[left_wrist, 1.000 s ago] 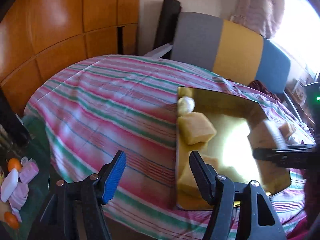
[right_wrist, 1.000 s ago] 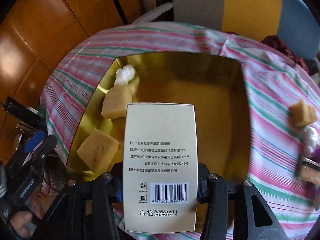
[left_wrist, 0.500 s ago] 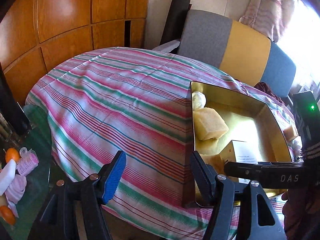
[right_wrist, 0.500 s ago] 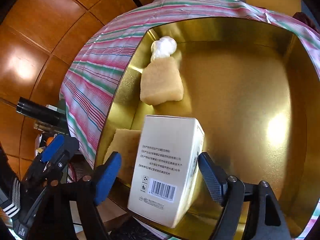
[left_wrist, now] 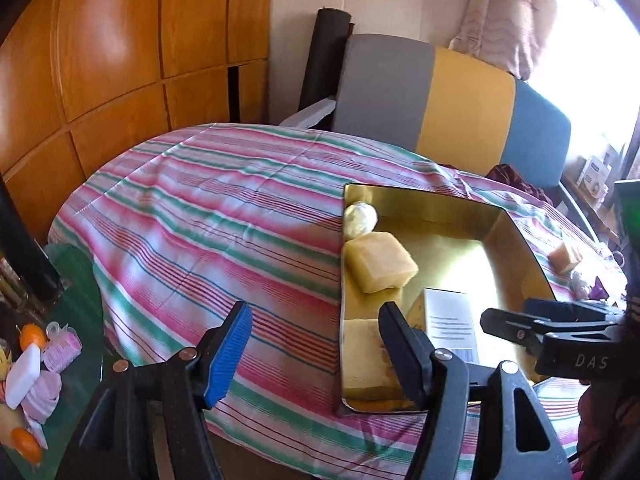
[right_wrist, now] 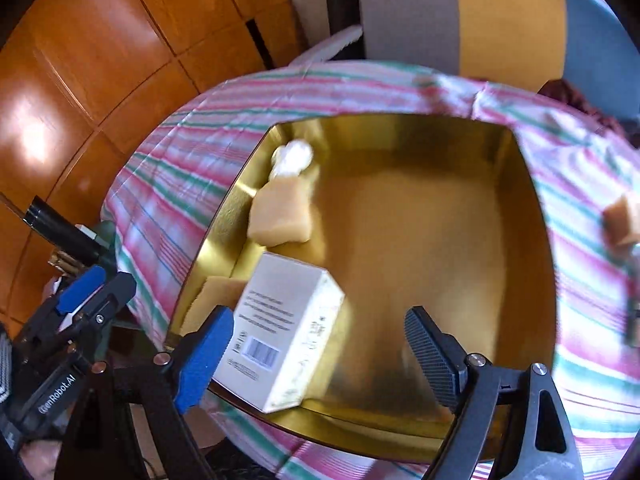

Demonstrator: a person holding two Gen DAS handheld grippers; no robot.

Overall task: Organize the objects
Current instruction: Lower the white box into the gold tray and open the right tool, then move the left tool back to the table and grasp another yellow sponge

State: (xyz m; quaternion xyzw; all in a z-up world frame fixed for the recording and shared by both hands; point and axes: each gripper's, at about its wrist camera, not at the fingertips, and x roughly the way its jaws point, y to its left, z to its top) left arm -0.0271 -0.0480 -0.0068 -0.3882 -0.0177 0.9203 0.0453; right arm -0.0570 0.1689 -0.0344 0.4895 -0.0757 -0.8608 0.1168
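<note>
1. The right wrist view is motion-blurred; the print on the cream carton (right_wrist: 286, 334) is unreadable, and a yellow sponge (right_wrist: 212, 300) at lower left is half hidden behind it.
2. The right gripper (right_wrist: 320, 354) tilts down over the gold tray (right_wrist: 516, 216), its jaws just spread, touching nothing. The left gripper (left_wrist: 316, 346) hangs spread over the striped cloth (left_wrist: 208, 216).
3. The carton lies tilted in the tray's lower-left corner.
</note>
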